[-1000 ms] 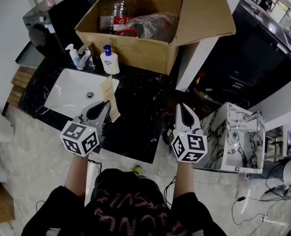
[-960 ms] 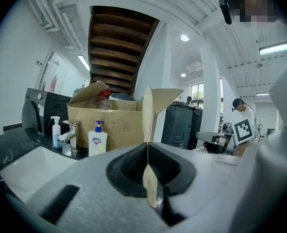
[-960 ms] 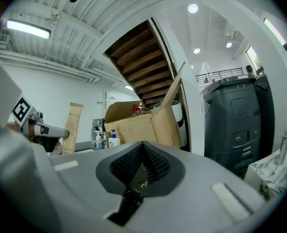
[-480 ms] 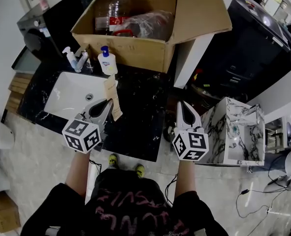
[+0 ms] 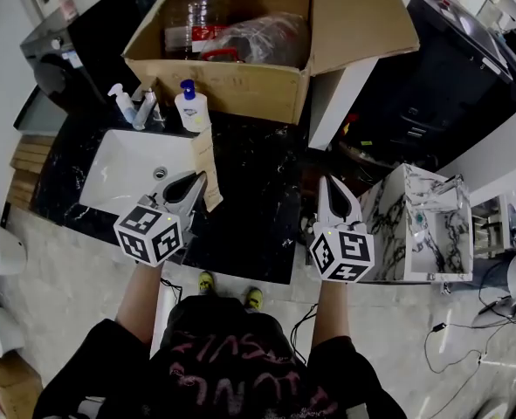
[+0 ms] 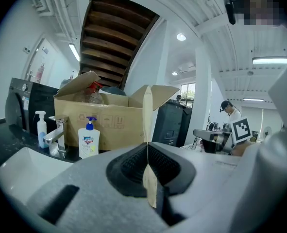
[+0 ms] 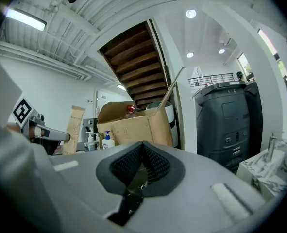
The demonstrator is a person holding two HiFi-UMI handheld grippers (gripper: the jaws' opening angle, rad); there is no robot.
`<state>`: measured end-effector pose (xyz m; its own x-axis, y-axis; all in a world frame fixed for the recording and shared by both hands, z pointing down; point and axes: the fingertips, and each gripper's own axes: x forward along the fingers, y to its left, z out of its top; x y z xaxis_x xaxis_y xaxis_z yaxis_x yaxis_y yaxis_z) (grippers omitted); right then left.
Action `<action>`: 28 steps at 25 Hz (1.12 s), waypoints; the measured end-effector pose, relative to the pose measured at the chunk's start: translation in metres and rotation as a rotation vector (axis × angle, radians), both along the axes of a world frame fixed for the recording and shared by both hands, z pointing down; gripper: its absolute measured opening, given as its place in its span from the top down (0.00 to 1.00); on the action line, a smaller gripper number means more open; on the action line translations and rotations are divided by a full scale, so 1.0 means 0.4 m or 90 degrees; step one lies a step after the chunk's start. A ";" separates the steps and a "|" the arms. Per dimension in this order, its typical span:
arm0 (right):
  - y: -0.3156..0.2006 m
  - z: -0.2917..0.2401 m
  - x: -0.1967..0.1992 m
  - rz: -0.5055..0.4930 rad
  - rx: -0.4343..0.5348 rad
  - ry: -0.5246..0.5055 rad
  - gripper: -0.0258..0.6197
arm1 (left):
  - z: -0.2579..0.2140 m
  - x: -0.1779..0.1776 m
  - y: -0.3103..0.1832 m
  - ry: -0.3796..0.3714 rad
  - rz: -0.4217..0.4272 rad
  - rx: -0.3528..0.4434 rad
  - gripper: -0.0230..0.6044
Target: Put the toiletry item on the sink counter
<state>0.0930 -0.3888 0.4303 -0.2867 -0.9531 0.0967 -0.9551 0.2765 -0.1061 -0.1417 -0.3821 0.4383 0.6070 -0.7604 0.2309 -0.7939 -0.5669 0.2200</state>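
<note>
While the left gripper (image 5: 188,188) is clamped on the flat tan packet (image 5: 207,160), held upright over the black sink counter (image 5: 258,199) just ahead of it, placing is not yet done. The right gripper (image 5: 334,195), jaws together and empty, hangs alongside.

A long, narrow, flat packet of tan paper (image 5: 207,166) is held upright over the black marble sink counter (image 5: 258,195), its lower end pinched between the closed jaws of the left gripper (image 5: 190,188). The left gripper view shows the packet edge-on, as a thin, nearly vertical strip. From the head view it sits over the counter's dark top, just right of the white basin (image 5: 127,168)
</note>
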 end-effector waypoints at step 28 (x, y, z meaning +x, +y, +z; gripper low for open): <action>0.023 0.031 0.025 0.060 -0.019 0.002 0.95 | 0.225 0.167 -0.002 -0.028 0.139 -0.131 0.96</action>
<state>0.1030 -0.3798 0.4429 -0.1956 -0.9725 0.1261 -0.9771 0.1824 -0.1091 -0.0749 -0.3830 0.5282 0.7368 -0.5473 0.3969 -0.6695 -0.6721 0.3162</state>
